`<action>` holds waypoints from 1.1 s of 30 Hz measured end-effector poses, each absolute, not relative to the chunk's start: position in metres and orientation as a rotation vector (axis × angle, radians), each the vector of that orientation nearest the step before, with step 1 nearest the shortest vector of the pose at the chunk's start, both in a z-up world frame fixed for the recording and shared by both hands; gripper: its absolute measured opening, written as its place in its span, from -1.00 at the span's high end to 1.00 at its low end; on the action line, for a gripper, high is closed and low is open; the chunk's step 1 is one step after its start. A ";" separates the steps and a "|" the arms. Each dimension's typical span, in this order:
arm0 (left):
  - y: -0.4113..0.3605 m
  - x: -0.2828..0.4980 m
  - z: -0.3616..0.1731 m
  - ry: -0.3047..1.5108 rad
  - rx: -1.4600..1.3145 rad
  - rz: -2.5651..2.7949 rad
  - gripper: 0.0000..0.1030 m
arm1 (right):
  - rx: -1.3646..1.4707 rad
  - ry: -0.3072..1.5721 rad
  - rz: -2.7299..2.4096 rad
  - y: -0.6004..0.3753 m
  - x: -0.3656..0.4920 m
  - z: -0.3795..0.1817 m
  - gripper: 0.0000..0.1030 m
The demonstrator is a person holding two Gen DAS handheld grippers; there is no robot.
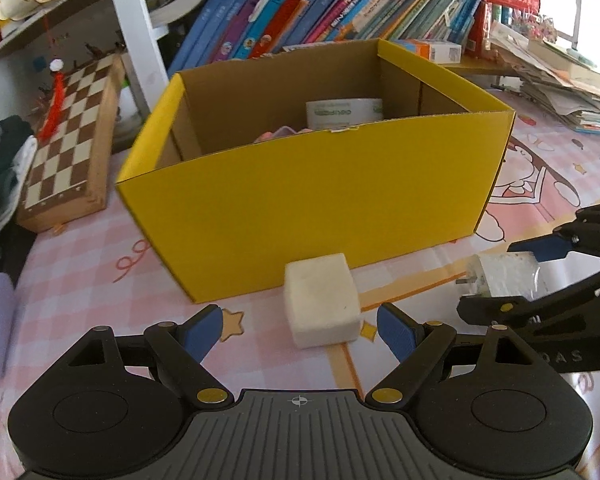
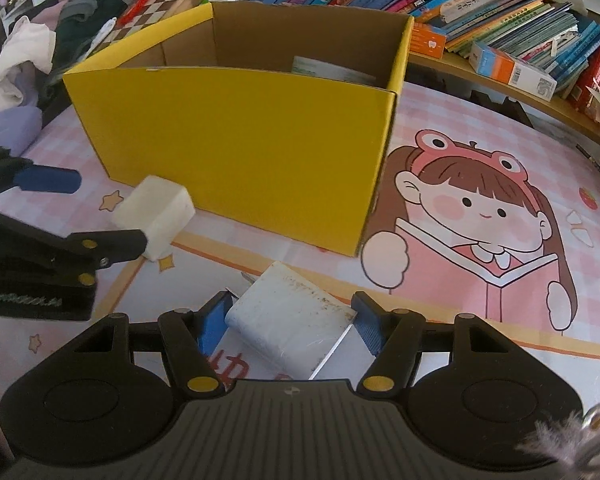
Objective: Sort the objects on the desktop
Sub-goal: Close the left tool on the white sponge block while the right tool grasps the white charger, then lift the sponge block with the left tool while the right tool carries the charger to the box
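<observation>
A white foam-like cube (image 1: 320,300) sits on the pink mat just in front of the yellow cardboard box (image 1: 320,200). My left gripper (image 1: 300,314) stands wide open around the cube, with a gap on each side. From the right wrist view the cube (image 2: 152,216) lies between the left gripper's (image 2: 110,210) spread fingers. My right gripper (image 2: 290,312) is shut on a scuffed white plug charger (image 2: 292,320), its prongs pointing toward the yellow box (image 2: 240,140). The left wrist view shows the charger (image 1: 500,276) clamped in the right gripper (image 1: 488,276).
The box holds a white pack with green print (image 1: 342,114) and something pink. A chessboard (image 1: 68,132) leans at the left beside piled clothes (image 2: 28,52). Books (image 1: 300,4) fill the shelf behind, and stacked papers (image 1: 560,84) lie at the right. An orange-and-white carton (image 2: 512,68) lies on the shelf.
</observation>
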State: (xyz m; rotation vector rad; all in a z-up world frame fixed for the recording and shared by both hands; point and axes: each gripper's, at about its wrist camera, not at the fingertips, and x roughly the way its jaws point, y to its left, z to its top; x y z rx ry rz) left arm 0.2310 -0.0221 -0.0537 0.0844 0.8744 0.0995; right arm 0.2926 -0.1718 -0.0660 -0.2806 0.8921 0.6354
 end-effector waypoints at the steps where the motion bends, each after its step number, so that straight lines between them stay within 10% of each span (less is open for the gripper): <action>1: -0.022 0.234 -0.055 0.876 0.084 0.099 -0.68 | -0.280 0.894 0.635 -0.173 0.293 -0.066 -0.23; 8: -0.015 0.253 -0.065 0.909 0.033 0.098 -0.61 | -0.265 0.903 0.632 -0.177 0.297 -0.068 -0.23; 19: -0.016 0.254 -0.072 0.939 -0.002 0.035 0.26 | -0.270 0.892 0.627 -0.177 0.293 -0.065 -0.23; 33: -0.002 0.199 -0.047 0.876 -0.011 -0.029 0.34 | -0.274 0.872 0.597 -0.161 0.252 -0.050 -0.23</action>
